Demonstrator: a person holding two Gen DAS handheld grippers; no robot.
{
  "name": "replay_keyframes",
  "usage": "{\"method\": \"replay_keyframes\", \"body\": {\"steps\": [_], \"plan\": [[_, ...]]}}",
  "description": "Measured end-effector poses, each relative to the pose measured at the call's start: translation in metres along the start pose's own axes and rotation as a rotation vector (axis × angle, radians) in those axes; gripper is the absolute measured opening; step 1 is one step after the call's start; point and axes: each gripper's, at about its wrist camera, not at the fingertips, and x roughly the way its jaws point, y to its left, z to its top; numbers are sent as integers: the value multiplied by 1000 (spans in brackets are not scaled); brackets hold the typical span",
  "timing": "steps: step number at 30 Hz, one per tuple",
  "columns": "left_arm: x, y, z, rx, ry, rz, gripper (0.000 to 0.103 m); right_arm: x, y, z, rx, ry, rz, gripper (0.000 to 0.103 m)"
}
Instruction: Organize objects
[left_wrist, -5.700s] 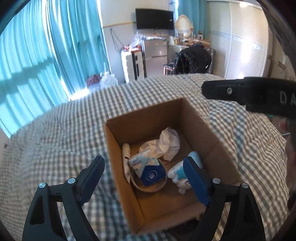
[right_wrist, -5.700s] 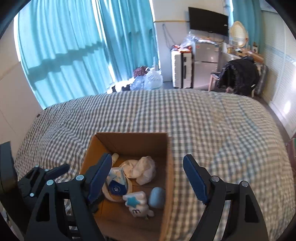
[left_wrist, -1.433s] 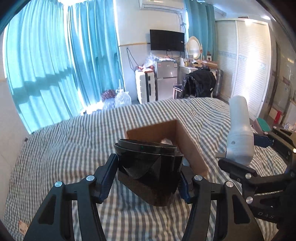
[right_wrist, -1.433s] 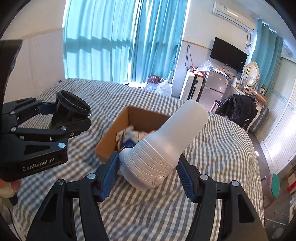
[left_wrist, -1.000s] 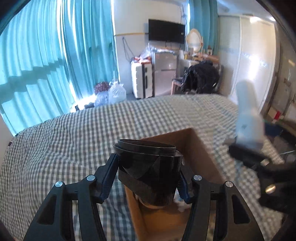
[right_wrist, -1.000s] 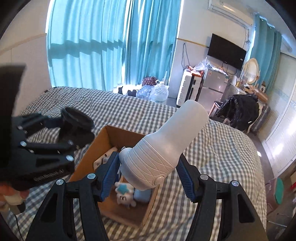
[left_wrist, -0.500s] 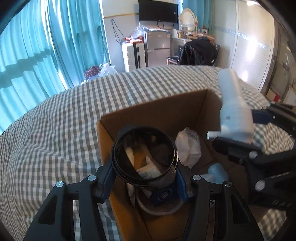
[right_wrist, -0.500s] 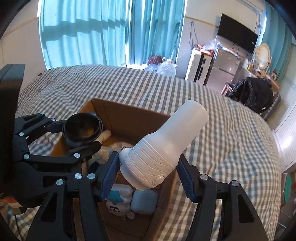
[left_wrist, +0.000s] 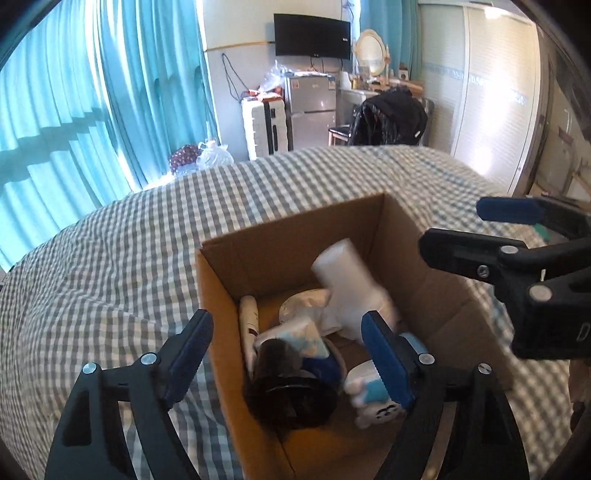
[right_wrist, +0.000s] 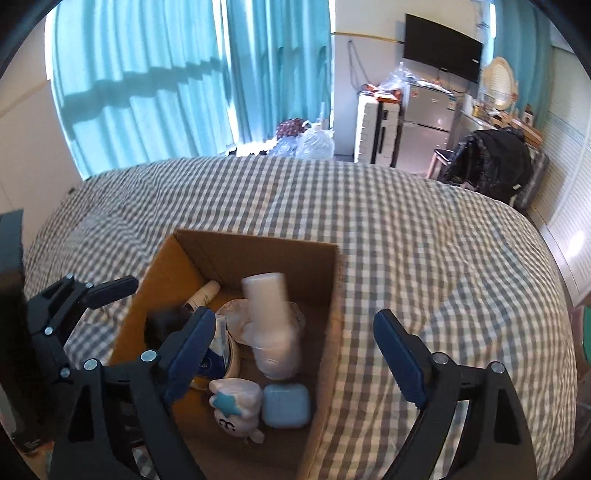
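Both tools, left (left_wrist: 288, 354) and right (right_wrist: 295, 354), hang spread and empty above the filled cardboard box (right_wrist: 255, 254) on the bed (right_wrist: 406, 221); sorting looks nearly finished.

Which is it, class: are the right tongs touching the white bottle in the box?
Apart. In the right wrist view the right tongs stand open and the white bottle lies free in the cardboard box.

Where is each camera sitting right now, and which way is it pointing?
Left wrist: on the left gripper, looking down into the cardboard box on the checked bed; its own open fingers and the right gripper show.
Right wrist: on the right gripper, above the box's right side, facing the curtains; its open fingers and the left gripper show.
Shared: box, white bottle, bed, both grippers.
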Motion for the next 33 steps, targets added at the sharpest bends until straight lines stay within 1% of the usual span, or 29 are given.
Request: {"method": "replay_keyframes", "body": {"steps": [4, 10, 12, 14, 17, 20, 21, 24, 28, 33], "plan": [[-45, 0, 10, 5, -49, 30, 91, -50, -3, 4, 3, -45, -23, 88], [-144, -6, 30, 13, -204, 79, 97, -146, 6, 16, -1, -168, -59, 91], [-170, -8, 39, 16, -249, 105, 99, -184, 11, 15, -12, -219, -77, 92], [-200, -11, 40, 14, -291, 142, 100, -211, 16, 13, -16, -257, -84, 93], [-231, -11, 37, -7, -324, 159, 101, -253, 19, 10, -8, -316, -95, 93], [-261, -10, 25, -46, -350, 176, 102, -286, 18, -3, -1, -377, -107, 95], [-268, -10, 20, -55, -359, 181, 102, -295, 19, -11, 2, -399, -115, 98], [-290, -12, 1, -69, -401, 170, 102, -308, 20, -35, -2, -442, -115, 100], [-308, -17, -27, -73, -468, 171, 103, -307, 16, -73, 12, -469, -124, 100], [-308, -23, -57, -103, -489, 176, 103, -294, 16, -115, 33, -482, -134, 101]]}}
